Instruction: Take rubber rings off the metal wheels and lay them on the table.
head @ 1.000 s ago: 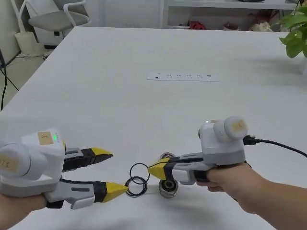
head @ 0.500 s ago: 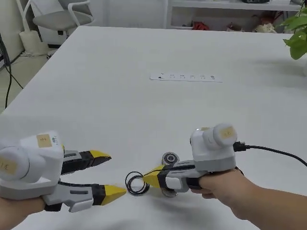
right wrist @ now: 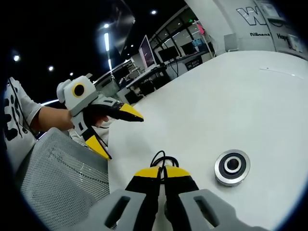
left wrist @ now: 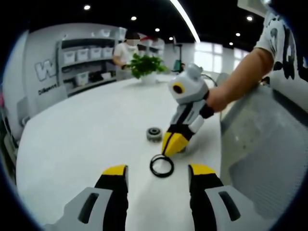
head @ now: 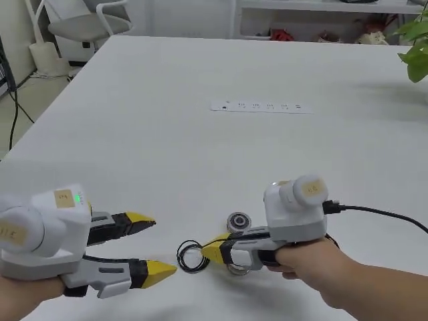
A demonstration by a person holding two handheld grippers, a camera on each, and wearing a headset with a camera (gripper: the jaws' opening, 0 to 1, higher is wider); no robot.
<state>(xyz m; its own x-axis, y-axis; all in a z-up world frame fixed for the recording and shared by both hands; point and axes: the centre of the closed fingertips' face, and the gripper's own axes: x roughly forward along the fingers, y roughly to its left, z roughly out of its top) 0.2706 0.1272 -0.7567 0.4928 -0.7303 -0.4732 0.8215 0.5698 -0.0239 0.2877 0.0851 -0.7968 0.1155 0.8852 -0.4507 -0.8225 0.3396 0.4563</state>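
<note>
One metal wheel [head: 237,221] sits on the desk [head: 200,154] just beyond your right gripper [head: 206,249], its jaws pinching the black rubber rings [head: 190,258]. Your left gripper [head: 160,245] is nearby, jaws wide apart.

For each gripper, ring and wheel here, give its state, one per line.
Left gripper: jaws open, empty.
Right gripper: jaws shut on ring.
Ring: loose, flat on table, edge pinched.
Wheel: lying flat, untouched.
</note>
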